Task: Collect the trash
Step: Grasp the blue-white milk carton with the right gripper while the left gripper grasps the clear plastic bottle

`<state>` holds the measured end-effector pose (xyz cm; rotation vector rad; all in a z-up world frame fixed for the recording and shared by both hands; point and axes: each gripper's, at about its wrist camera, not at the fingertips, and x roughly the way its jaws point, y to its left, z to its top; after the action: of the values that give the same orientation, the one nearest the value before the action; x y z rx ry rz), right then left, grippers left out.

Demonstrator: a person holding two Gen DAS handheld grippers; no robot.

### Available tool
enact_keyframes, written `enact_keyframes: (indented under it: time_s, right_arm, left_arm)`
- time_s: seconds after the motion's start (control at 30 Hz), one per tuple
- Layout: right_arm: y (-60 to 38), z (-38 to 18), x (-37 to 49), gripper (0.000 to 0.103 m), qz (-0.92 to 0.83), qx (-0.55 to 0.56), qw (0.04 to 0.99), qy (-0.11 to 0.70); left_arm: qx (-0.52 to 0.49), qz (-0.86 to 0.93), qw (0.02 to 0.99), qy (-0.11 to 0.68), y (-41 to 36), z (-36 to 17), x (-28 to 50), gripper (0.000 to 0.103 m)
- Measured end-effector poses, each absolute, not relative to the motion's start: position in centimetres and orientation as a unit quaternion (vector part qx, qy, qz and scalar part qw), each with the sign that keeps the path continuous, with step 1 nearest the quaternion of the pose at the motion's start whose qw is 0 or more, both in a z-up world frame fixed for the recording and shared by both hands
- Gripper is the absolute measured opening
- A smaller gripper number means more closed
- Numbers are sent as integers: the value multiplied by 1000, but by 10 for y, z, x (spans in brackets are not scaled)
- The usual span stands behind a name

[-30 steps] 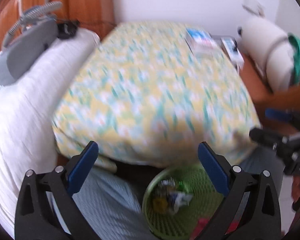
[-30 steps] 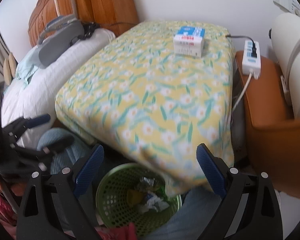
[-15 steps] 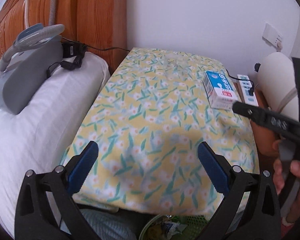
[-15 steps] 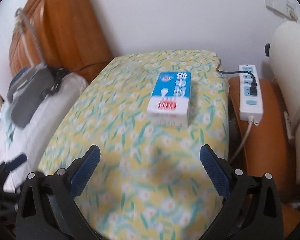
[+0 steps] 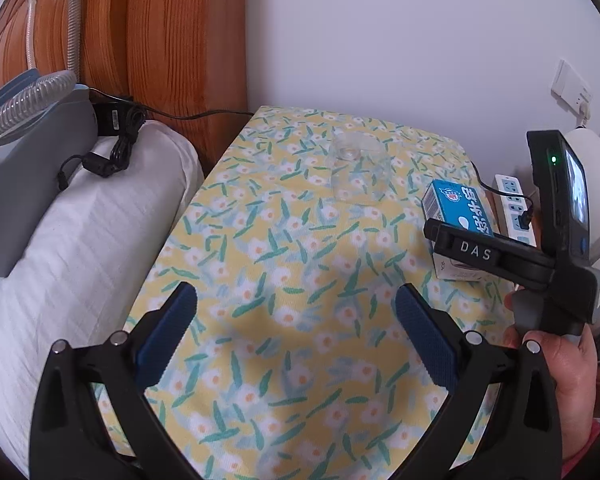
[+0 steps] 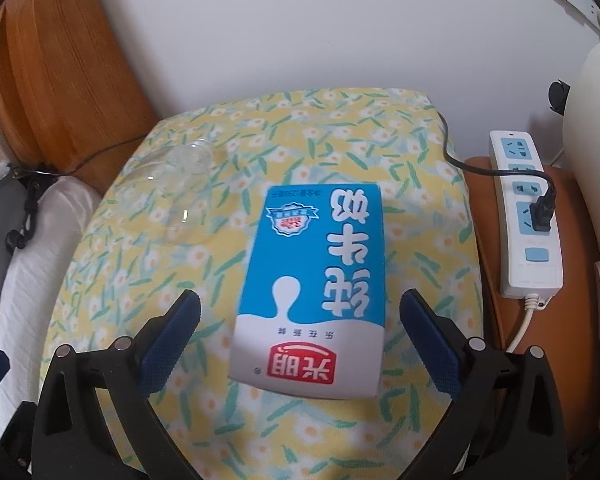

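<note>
Two claws, both spread wide and holding nothing. The right claw straddles a blue-and-white milk carton lying flat on the surface, its pads near but apart from the carton's sides. In the left wrist view the right claw's black body hides part of the carton. A clear plastic cup lies on its side, faint against the cloth and hard to trace. The left claw hovers over bare floral fabric. Yellow cloth with white flowers covers the surface. A white ribbed pillow and wooden headboard sit left; a white power strip rests on brown wood at right.
</note>
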<state>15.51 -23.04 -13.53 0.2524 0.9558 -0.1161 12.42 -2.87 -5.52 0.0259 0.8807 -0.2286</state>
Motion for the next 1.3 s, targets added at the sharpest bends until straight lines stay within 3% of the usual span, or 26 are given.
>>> enact_keyframes:
  time_s: [0.1,0.13,0.6,1.23,1.27,1.3]
  right_arm:
    - [-233,-140,156,74,-49,124,876,463]
    - [-234,-140,155,73,-46,125,878,460]
    - [-252,-128,123,71,-35,155,898,410]
    - [-252,-138,121,72,-1,156,890,429]
    - [-252,-138,121,76,1,161,888,430]
    - [-254,-139,120,81,4,171,886,430]
  left_arm:
    - [7,-107,897,430,-29,-58,129,95]
    - [5,-106,896,430,-29,-58,130,95]
    - [12,-124,892,434,-81,-56,195,95]
    - [70,-93,864,490,-143,-107,292,95]
    - [69,-92,864,490,-143,-108,294,92]
    - [66,-91,864,491,-142,-108,296,80]
